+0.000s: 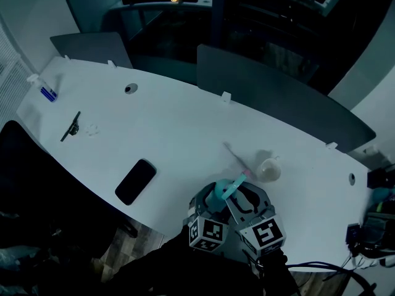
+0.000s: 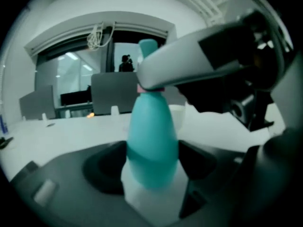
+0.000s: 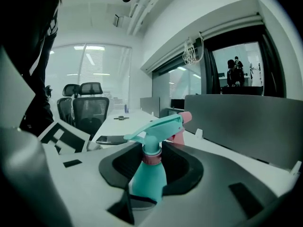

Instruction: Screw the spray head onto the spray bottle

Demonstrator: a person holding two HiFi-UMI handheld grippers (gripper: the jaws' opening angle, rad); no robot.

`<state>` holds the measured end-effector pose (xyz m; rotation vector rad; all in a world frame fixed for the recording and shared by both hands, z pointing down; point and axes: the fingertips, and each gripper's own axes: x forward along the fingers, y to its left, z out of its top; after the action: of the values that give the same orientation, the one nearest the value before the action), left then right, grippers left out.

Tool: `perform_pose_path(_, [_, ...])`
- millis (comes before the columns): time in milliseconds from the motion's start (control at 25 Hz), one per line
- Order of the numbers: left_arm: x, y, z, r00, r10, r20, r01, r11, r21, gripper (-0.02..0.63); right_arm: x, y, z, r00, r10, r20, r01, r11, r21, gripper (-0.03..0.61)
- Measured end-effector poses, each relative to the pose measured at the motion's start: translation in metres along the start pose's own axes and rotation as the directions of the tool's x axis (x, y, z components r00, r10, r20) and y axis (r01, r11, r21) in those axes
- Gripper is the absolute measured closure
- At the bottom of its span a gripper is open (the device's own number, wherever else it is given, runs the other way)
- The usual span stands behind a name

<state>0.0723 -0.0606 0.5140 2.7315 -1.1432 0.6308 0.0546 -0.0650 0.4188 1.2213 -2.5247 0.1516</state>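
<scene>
Both grippers are on the one thing here. The left gripper [image 2: 152, 167] has its jaws spread wide around the belly of the teal plastic spray bottle [image 2: 152, 141], with the dark pads pressed against either side, and the bottle stands upright in them. Higher up, the right gripper [image 3: 150, 167] comes in from the other side, its curved jaws cupping the neck right at the ring-shaped pink collar [image 3: 151, 159], so it has hold of the bottle there too. The teal trigger spray head [image 3: 158, 126] sits on top of that collar, its pink nozzle [image 3: 185, 117] pointing away from the person.

In the head view the bottle sits between the two grippers, over the near edge of the long white table [image 1: 185, 128]. A flat black phone [image 1: 136, 181] lies off to the left, well apart from them. A small pale round container [image 1: 269, 169] stands near the nozzle.
</scene>
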Motion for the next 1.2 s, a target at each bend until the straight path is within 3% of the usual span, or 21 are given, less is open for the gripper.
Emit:
perform_pose_path(80, [-0.003,-0.001,0.003,0.982,-0.183,0.046,0.179,0.981,0.079,0.264,0.0,0.002,0.001,0.999,0.04,-0.012,-0.04,0.999,-0.009,0.445])
perform_pose_path(160, [-0.002,-0.003,0.004,0.939,-0.341,0.047,0.331,0.933,0.145,0.26,0.001,0.003,0.001,0.997,0.077,-0.016,-0.077,0.997,-0.022,0.445])
perform_pose_path(240, [-0.002,-0.006,0.004,0.9,-0.436,0.027,0.425,0.888,0.174,0.264,0.001,0.002,0.002,0.995,0.094,-0.014,-0.095,0.995,-0.023,0.445])
perform_pose_path(280, [-0.003,-0.006,0.004,0.89,-0.455,0.02,0.445,0.878,0.179,0.267,0.001,0.002,0.002,0.996,0.093,-0.013,-0.093,0.995,-0.017,0.445])
perform_pose_path(320, [-0.003,-0.006,0.005,0.894,-0.448,0.019,0.438,0.882,0.176,0.268,0.001,0.002,0.002,0.997,0.083,-0.012,-0.083,0.996,-0.012,0.445])
perform_pose_path(360, [-0.002,-0.004,0.006,0.913,-0.407,0.027,0.398,0.903,0.162,0.268,0.001,0.001,0.003,0.998,0.064,-0.009,-0.065,0.998,-0.01,0.445])
perform_pose_path(480, [0.0,0.002,0.009,0.99,-0.12,0.067,0.118,0.992,0.032,0.27,0.002,0.0,0.004,1.0,0.012,-0.002,-0.012,1.0,-0.002,0.445])
perform_pose_path(560, [-0.001,0.001,0.008,0.997,0.035,0.071,-0.031,0.998,-0.062,0.27,0.001,-0.001,0.004,1.0,0.004,0.003,-0.004,1.0,0.005,0.445])
perform_pose_path(600, [-0.002,0.0,0.007,0.996,0.046,0.076,-0.04,0.996,-0.076,0.272,-0.001,-0.002,0.004,1.0,0.005,0.006,-0.005,1.0,0.008,0.445])
perform_pose_path(680, [-0.006,0.002,0.005,0.995,-0.042,0.092,0.045,0.999,-0.031,0.271,-0.002,-0.002,0.003,1.0,0.026,0.011,-0.026,1.0,0.01,0.445])
perform_pose_path(760, [-0.01,0.009,0.004,0.98,-0.18,0.089,0.176,0.983,0.055,0.202,-0.001,0.003,0.002,0.998,0.065,0.013,-0.065,0.998,-0.004,0.445])
perform_pose_path(840, [-0.009,0.006,0.006,0.941,-0.334,0.06,0.325,0.938,0.121,0.199,0.0,0.005,0.002,0.996,0.094,0.006,-0.094,0.995,-0.017,0.445])
perform_pose_path(880, [-0.007,0.001,0.007,0.915,-0.401,0.041,0.392,0.909,0.141,0.231,0.0,0.004,0.002,0.995,0.097,0.001,-0.097,0.995,-0.018,0.445])
perform_pose_path(920, [-0.005,-0.003,0.007,0.896,-0.444,0.026,0.436,0.887,0.15,0.275,0.0,0.003,0.002,0.995,0.095,-0.003,-0.095,0.995,-0.014,0.445])
perform_pose_path(960, [-0.004,-0.005,0.007,0.889,-0.457,0.018,0.449,0.88,0.152,0.276,0.0,0.001,0.002,0.996,0.089,-0.005,-0.089,0.996,-0.009,0.445])
perform_pose_path(1000, [-0.004,-0.005,0.008,0.9,-0.435,0.023,0.427,0.892,0.146,0.278,0.0,0.001,0.002,0.997,0.078,-0.004,-0.078,0.997,-0.005,0.445])
perform_pose_path(1040, [-0.004,-0.003,0.009,0.926,-0.375,0.039,0.368,0.921,0.129,0.279,0.0,0.0,0.002,0.998,0.062,-0.003,-0.062,0.998,-0.007,0.445])
perform_pose_path(1120, [-0.005,0.001,0.009,0.985,-0.16,0.063,0.157,0.986,0.048,0.279,0.001,0.001,0.004,1.0,0.025,0.003,-0.025,1.0,-0.015,0.445])
perform_pose_path(1200, [-0.007,0.003,0.006,0.997,0.057,0.045,-0.056,0.998,-0.033,0.279,0.001,0.004,0.004,1.0,0.01,0.008,-0.009,1.0,-0.008,0.445])
